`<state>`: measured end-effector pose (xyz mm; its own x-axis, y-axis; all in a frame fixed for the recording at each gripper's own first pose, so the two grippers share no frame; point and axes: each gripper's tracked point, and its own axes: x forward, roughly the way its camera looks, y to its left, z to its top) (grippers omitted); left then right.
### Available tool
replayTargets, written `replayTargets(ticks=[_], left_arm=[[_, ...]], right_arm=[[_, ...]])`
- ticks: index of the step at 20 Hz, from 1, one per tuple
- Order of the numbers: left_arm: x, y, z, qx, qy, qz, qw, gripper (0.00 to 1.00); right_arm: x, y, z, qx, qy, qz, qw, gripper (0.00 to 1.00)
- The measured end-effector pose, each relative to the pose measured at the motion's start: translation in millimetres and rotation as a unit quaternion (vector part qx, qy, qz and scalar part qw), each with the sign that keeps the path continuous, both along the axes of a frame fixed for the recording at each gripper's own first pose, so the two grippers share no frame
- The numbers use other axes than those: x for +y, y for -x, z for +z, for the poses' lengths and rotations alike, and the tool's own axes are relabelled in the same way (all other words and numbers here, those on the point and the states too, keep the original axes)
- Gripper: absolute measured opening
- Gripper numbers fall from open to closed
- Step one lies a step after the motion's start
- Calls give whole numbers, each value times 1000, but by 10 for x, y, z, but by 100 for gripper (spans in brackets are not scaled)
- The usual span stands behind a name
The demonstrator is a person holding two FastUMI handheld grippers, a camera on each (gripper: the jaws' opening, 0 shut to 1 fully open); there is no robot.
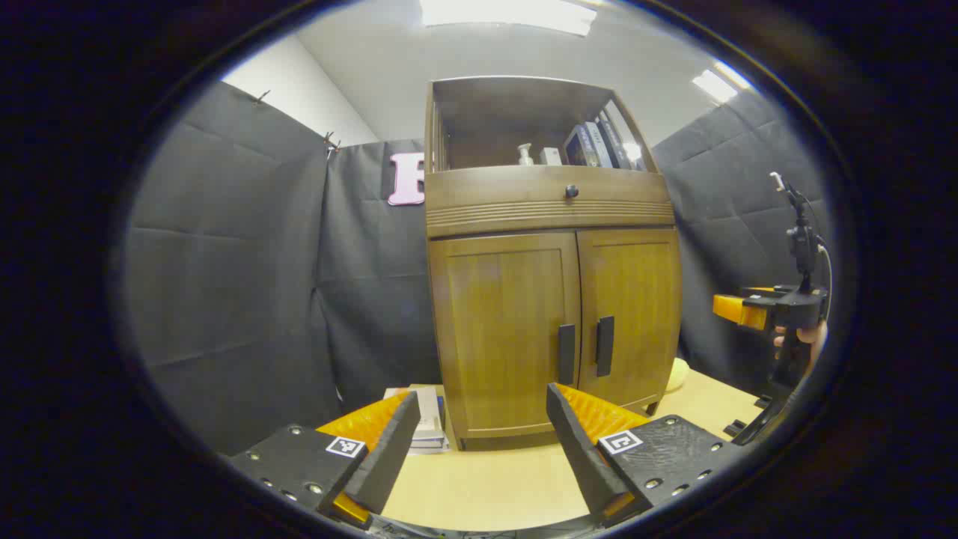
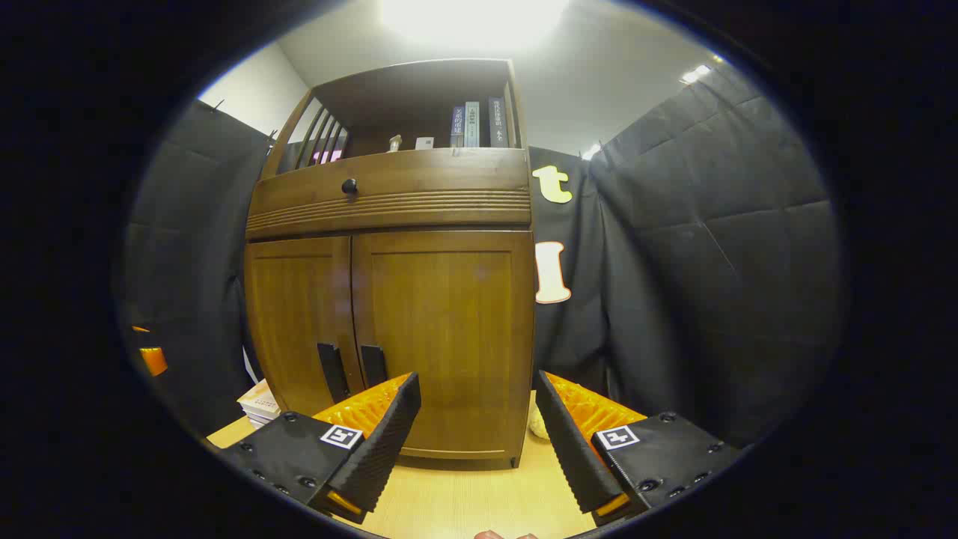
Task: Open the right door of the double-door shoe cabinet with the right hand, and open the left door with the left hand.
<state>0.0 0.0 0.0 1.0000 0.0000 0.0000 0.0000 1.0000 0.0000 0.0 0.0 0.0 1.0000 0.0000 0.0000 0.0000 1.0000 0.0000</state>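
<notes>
- Left gripper view: tall brown wooden shoe cabinet [image 1: 550, 299] stands upright on the pale wooden table [image 1: 486, 486], its front facing the camera, long axis vertical.
- Both its doors are closed; the left door's black vertical handle [image 1: 566, 354] and the right door's black vertical handle [image 1: 605, 346] sit side by side at the centre seam.
- The left gripper [image 1: 479, 419] is spread wide, holding nothing, short of the cabinet.
- Right gripper view: the cabinet [image 2: 419, 322] rises ahead, slightly left.
- The right gripper [image 2: 475, 408] gapes wide, empty, with the right door [image 2: 445, 337] ahead between its fingers, not touching.
</notes>
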Motion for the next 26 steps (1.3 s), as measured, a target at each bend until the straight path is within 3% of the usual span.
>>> replayTargets(ticks=[3,17,26], left_arm=[[9,48,-23,-5,27,5,1000,100],[219,330,-231,7,52,45,998,100],[174,480,-352,18,76,68,995,100]], right_arm=[[0,46,31,1,6,4,1000,97],[116,95,-18,24,-7,22,999,97],[363,-190,50,32,-22,58,998,97]])
